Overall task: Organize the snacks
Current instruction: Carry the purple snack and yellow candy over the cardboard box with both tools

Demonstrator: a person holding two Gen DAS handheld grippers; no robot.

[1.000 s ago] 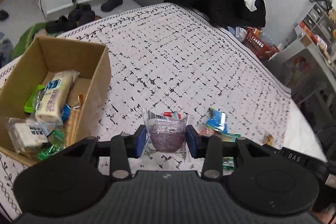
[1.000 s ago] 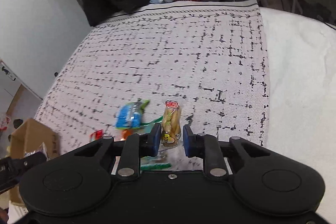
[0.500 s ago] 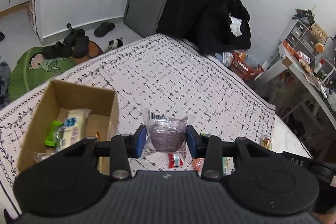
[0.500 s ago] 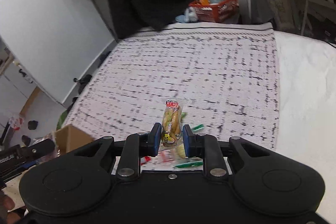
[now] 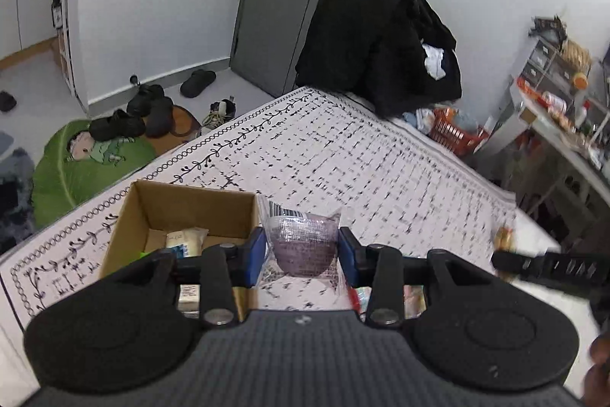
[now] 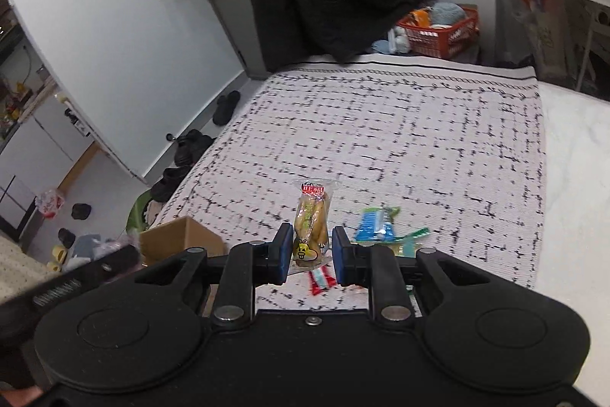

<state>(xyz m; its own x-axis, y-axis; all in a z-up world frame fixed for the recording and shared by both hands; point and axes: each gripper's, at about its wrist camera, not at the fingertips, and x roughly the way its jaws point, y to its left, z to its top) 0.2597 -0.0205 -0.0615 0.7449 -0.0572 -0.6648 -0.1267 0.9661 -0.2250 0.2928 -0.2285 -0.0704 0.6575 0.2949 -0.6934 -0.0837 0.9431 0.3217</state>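
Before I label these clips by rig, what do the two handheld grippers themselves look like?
Both look alike: the left gripper and right gripper have matte black bodies with two round discs, black finger arms with silver pivot screws, and blue pads at the tips. The left one's centre plate is ribbed grey. No cables or sleeves are visible.

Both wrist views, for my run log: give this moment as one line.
left claw: shut on clear-wrapped purple snack | right claw: shut on yellow wrapped snack | brown cardboard box: partly filled | phase: carrying
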